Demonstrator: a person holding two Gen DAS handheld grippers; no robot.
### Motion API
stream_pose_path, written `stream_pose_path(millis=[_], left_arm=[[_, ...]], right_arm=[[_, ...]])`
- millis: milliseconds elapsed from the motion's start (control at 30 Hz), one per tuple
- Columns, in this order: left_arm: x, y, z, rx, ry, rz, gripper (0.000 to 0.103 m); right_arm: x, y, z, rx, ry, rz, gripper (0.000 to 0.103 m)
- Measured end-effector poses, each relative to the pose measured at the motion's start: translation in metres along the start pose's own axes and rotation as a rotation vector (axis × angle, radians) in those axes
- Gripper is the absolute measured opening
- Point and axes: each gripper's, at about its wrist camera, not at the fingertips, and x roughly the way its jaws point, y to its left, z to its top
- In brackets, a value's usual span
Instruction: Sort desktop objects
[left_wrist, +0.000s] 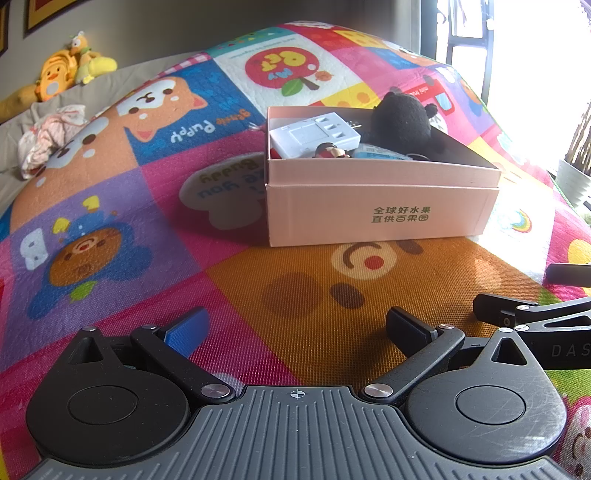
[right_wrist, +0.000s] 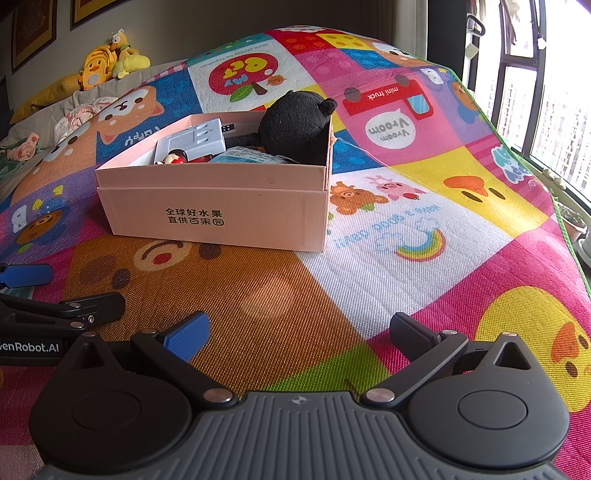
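Pink cardboard box (left_wrist: 380, 206) sits on the colourful play mat (left_wrist: 147, 229), already holding a black plush (left_wrist: 400, 122), white power adapter (left_wrist: 314, 134) and small figurine (left_wrist: 330, 151). Left gripper (left_wrist: 295, 328) spread wide, empty, low over mat. Right view: right gripper (right_wrist: 299, 332) likewise released, empty; box (right_wrist: 221, 210) ahead-left; sorting looks finished.

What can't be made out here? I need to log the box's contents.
- Box bottom: near wall blocks it, both views.
- Figurine: only its top shows, left view.
- Blue packet: print too small, plush overlaps it, right view.
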Motion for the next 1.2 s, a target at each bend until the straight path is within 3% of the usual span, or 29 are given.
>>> stream_pose_path(millis=[1033,1200], left_arm=[[0.0006,-0.0001,0.0004,-0.002,0.001,-0.004,0.103],[-0.0006,0.0017,0.0053,0.0,0.051,-0.011,0.103]], right_arm=[[0.0,-0.0001,0.0001,0.001,0.0,0.001,0.103],[0.0001,0.0001,0.0,0.0,0.0,0.0,0.103]])
